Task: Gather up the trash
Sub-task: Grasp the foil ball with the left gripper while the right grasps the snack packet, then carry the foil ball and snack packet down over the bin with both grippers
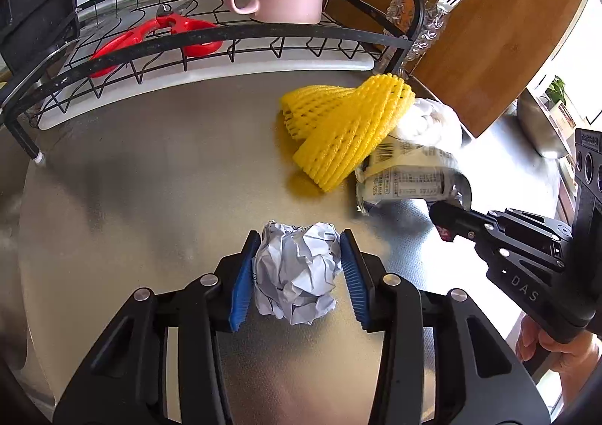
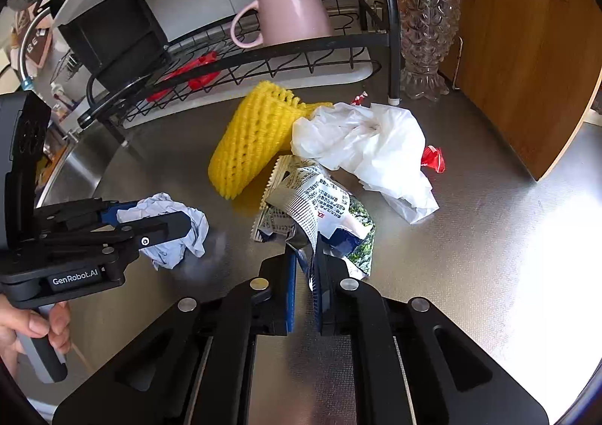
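The left gripper (image 1: 297,274) has its blue ribbed pads against both sides of the crumpled ball of white paper (image 1: 295,274), which rests on the brushed steel counter (image 1: 150,180) in front of the black wire dish rack (image 1: 225,37). The chief risk here is slippage: loosely crumpled paper compresses under load, so the ball may squeeze out forward or drop on lifting if the pads bear only on outer folds. The right gripper (image 2: 304,274) has its fingers drawn narrow on one edge of the torn printed foil snack wrapper (image 2: 312,206), which lies in front of the rack and to its right. That hold is thin (a single flap of foil passes between the pads), so the flap may tear or slide free, and the wrapper's bulk may drag the yellow foam fruit net (image 2: 252,146) that it touches. The crumpled white plastic bag (image 2: 368,146) and a small red scrap (image 2: 432,159) lie right of the net, still uncollected; a careless sweep could scatter them toward the rack. The ball looks light, creased and roughly round; the wrapper looks silvery inside, printed outside, and curled open.
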### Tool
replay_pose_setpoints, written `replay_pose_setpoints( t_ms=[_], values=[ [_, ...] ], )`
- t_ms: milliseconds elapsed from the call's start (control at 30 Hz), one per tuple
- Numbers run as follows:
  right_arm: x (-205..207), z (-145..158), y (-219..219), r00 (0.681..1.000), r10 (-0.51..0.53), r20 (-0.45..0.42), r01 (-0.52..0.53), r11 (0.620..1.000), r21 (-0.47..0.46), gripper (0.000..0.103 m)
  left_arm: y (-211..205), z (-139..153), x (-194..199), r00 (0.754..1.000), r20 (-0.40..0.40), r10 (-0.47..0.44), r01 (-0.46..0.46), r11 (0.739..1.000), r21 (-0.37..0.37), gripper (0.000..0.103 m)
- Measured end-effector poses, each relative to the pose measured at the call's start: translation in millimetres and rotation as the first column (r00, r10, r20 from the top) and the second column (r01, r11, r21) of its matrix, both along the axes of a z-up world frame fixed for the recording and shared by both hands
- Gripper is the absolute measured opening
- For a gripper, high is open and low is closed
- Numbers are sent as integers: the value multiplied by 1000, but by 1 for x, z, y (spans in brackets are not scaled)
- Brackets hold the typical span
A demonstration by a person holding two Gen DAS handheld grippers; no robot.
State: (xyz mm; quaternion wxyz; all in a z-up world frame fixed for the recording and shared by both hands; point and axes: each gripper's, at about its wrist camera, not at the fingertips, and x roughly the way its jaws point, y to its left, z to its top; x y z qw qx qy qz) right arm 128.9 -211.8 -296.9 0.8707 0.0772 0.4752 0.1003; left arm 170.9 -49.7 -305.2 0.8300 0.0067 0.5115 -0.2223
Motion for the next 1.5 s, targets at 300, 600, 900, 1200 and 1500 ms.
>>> replay_pose_setpoints(
  t_ms=[300, 600, 900, 1200, 1500],
  values=[
    [-58, 19, -4, 999, 21, 28, -21, 1000, 18, 2, 8, 23, -57, 999, 37, 6, -6, 1000, -12, 40],
    [-130, 34, -1, 998, 48, 44, -50, 998, 28, 2, 23, 28, -146, 998, 43, 39, -38, 999, -20, 40],
    [-212, 26, 5, 996, 90, 19, -91, 994, 57, 2, 35, 13, -240, 998, 22, 56, -56, 998, -28, 40],
    [-266, -14, 16, 992, 106, -74, -101, 993, 69, 2, 49, -49, -294, 992, -100, 74, -75, 997, -8, 41],
    [-278, -100, 21, 965, 37, -259, -21, 998, 66, 2, 48, -136, -311, 975, -212, 69, -66, 998, 22, 41]
  ],
)
